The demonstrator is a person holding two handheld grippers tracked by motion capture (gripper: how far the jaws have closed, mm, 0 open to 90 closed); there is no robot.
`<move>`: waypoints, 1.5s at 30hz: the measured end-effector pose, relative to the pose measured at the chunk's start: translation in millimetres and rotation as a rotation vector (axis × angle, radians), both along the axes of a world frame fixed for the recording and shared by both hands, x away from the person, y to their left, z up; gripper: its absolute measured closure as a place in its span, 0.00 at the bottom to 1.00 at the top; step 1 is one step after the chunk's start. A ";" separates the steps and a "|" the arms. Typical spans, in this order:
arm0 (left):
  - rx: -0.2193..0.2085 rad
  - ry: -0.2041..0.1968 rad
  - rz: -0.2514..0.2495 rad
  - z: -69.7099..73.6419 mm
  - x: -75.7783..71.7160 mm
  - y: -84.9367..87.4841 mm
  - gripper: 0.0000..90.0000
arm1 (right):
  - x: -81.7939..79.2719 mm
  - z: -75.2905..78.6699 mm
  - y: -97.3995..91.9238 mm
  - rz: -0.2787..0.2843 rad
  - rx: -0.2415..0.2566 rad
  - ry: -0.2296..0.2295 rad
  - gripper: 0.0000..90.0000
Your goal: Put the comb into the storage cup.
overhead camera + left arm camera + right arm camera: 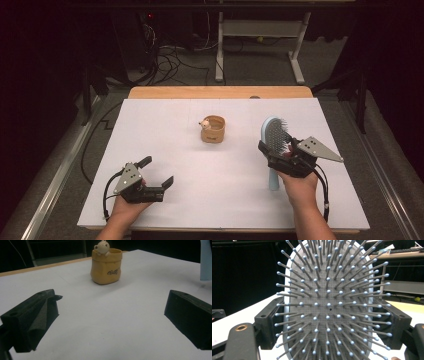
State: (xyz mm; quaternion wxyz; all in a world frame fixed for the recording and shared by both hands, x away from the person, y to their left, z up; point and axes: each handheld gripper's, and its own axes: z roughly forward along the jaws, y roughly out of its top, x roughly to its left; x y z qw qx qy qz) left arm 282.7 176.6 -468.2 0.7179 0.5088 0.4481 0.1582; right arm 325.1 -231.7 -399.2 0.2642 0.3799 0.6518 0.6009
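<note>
Here, the right gripper was clamped on the hairbrush, its two black jaws pressing on the opposite edges of the brush head. In the right gripper view the hairbrush faced the camera squarely, its grey cushion and ball-tipped bristles standing between the jaws, with the pale blue rim touching both pads. In the high view the brush stood roughly upright at the right side of the white table, the head raised and the pale blue handle pointing down toward the table surface just in front of the right hand. Whether the handle end touched the table could not be determined.

The left gripper was held low over the near left part of the table in the left hand, with its jaws spread wide and nothing between them. In the left gripper view the two jaws stood well apart over bare white surface.

A small tan pot with a pale animal figure perched on its rim stood near the table centre, well apart from both grippers. In the left gripper view the pot appeared beyond the open jaws, upright, with dark lettering on its side.
</note>
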 end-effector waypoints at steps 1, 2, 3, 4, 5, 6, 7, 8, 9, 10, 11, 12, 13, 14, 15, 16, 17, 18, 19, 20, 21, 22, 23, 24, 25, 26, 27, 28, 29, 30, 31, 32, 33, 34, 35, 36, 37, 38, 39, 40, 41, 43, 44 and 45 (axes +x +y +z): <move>-0.002 0.001 0.001 0.4 0.0 -0.1 0.00 | -0.2 -0.4 0.3 -0.001 -0.004 0.000 0.23; -0.001 0.002 0.000 0.9 0.0 -0.1 0.00 | -0.5 -0.9 0.5 -0.004 -0.009 -0.006 0.23; -0.001 -0.001 -0.001 1.3 -0.2 0.0 0.00 | -0.8 -1.3 0.7 -0.004 -0.013 -0.011 0.23; -0.003 -0.006 0.000 1.9 -0.3 0.0 0.00 | -0.8 -1.5 0.9 -0.005 -0.017 -0.011 0.23; 0.002 -0.009 0.006 2.3 -0.2 -0.1 0.00 | -1.0 -1.7 1.0 -0.007 -0.018 -0.016 0.23; 0.005 -0.010 0.011 2.8 0.0 -0.3 0.00 | -1.2 -1.7 0.9 -0.008 -0.019 -0.019 0.23; 0.004 -0.009 0.012 3.3 0.2 -0.6 0.00 | -1.3 -1.7 1.0 -0.009 -0.021 -0.021 0.23; 0.009 -0.005 0.016 3.6 0.4 -1.3 0.00 | -1.5 -1.7 1.4 -0.010 -0.022 -0.023 0.23; 0.013 -0.003 0.016 3.7 0.5 -1.8 0.00 | -1.7 -1.7 1.9 -0.013 -0.027 -0.029 0.23; 0.021 -0.001 0.015 4.0 0.5 -2.5 0.00 | -2.0 -1.7 2.2 -0.014 -0.027 -0.029 0.23; 0.033 0.000 0.016 4.3 0.3 -3.1 0.00 | -2.2 -1.6 2.3 -0.015 -0.029 -0.033 0.23; 0.035 0.005 0.016 4.7 0.3 -4.1 0.00 | -2.4 -1.4 2.4 -0.014 -0.030 -0.035 0.23; 0.038 0.006 0.014 5.1 0.2 -5.0 0.00 | -2.5 -1.0 2.5 -0.016 -0.034 -0.038 0.23; 0.041 0.004 0.013 5.5 0.0 -6.0 0.00 | -2.4 -0.7 2.7 -0.018 -0.032 -0.042 0.23; 0.042 0.003 0.014 6.1 0.0 -6.7 0.00 | -2.4 -0.3 2.7 -0.016 -0.030 -0.046 0.23; 0.043 0.005 0.012 7.0 0.0 -7.5 0.00 | -2.2 0.2 3.0 -0.015 -0.028 -0.044 0.23; 0.041 0.006 0.010 8.2 0.0 -8.4 0.00 | -2.2 0.8 3.6 -0.018 -0.032 -0.047 0.23; 0.041 0.007 0.010 9.6 0.0 -9.8 0.00 | -2.0 1.6 4.1 -0.017 -0.036 -0.057 0.23; 0.045 0.009 0.008 10.3 0.2 -10.9 0.00 | -1.8 2.7 5.1 -0.016 -0.036 -0.056 0.23; 0.046 0.017 0.007 11.4 1.1 -12.6 0.00 | -1.5 3.2 5.6 -0.016 -0.038 -0.060 0.23; 0.050 0.024 0.006 12.6 1.8 -13.9 0.00 | -1.1 4.0 6.6 -0.017 -0.043 -0.066 0.23; 0.048 0.026 0.004 14.2 2.4 -15.1 0.00 | -0.6 4.8 8.0 -0.016 -0.048 -0.069 0.23; 0.039 0.026 0.006 16.2 2.6 -16.5 0.00 | 0.1 5.4 9.9 -0.015 -0.048 -0.070 0.23; 0.039 0.024 0.008 18.1 2.8 -18.0 0.00 | 0.9 5.8 11.7 -0.015 -0.055 -0.076 0.23; 0.047 0.018 0.007 20.5 2.7 -20.0 0.00 | 1.4 6.1 14.0 -0.012 -0.058 -0.078 0.23; 0.046 0.014 0.007 22.2 2.6 -21.2 0.00 | 2.1 6.4 17.2 -0.008 -0.057 -0.074 0.23; 0.043 0.011 0.003 24.7 2.6 -22.3 0.00 | 2.8 6.5 19.1 -0.005 -0.059 -0.073 0.23; 0.038 0.010 -0.002 27.5 2.7 -23.2 0.00 | 3.2 6.5 21.7 -0.005 -0.067 -0.073 0.23; 0.034 0.003 -0.007 30.5 2.7 -24.6 0.00 | 3.5 6.8 24.6 -0.001 -0.070 -0.074 0.23; 0.029 -0.001 -0.010 32.3 2.7 -25.9 0.00 | 4.1 7.2 28.3 0.007 -0.072 -0.081 0.23; 0.024 -0.004 -0.017 34.4 2.9 -27.6 0.00 | 4.3 7.5 30.6 0.010 -0.074 -0.082 0.23; 0.023 -0.006 -0.022 36.2 3.4 -29.6 0.00 | 4.8 7.8 33.6 0.014 -0.081 -0.092 0.23; 0.023 -0.007 -0.029 38.2 4.1 -32.4 0.00 | 5.2 8.0 36.2 0.019 -0.088 -0.097 0.23; 0.022 -0.008 -0.032 39.4 4.5 -33.9 0.00 | 6.0 8.1 39.9 0.021 -0.086 -0.097 0.23; 0.018 -0.007 -0.038 40.9 5.1 -36.0 0.00 | 6.4 7.9 42.0 0.021 -0.083 -0.098 0.23; 0.017 -0.005 -0.043 42.2 5.8 -37.6 0.00 | 7.4 7.5 44.1 0.022 -0.088 -0.104 0.23; 0.012 -0.004 -0.047 43.7 6.4 -39.6 0.00 | 7.9 7.2 46.3 0.023 -0.090 -0.103 0.23; 0.013 -0.009 -0.051 44.8 6.9 -41.4 0.00 | 8.7 6.7 48.5 0.022 -0.088 -0.102 0.23; 0.015 -0.011 -0.054 45.9 7.2 -43.3 0.00 | 9.6 6.1 49.9 0.025 -0.094 -0.104 0.23; 0.010 -0.011 -0.059 47.3 7.6 -45.3 0.00 | 9.9 5.6 52.0 0.023 -0.088 -0.098 0.23; 0.011 -0.012 -0.064 48.5 8.0 -47.0 0.00 | 10.5 5.4 53.9 0.026 -0.088 -0.096 0.23; 0.011 -0.015 -0.071 51.0 8.8 -50.7 0.00 | 10.8 5.0 57.4 0.029 -0.095 -0.100 0.23; 0.004 -0.012 -0.077 52.5 9.2 -52.2 0.00 | 10.7 4.9 59.2 0.032 -0.096 -0.100 0.23; -0.001 -0.011 -0.081 53.9 9.6 -53.9 0.00 | 10.7 4.8 61.4 0.034 -0.094 -0.102 0.23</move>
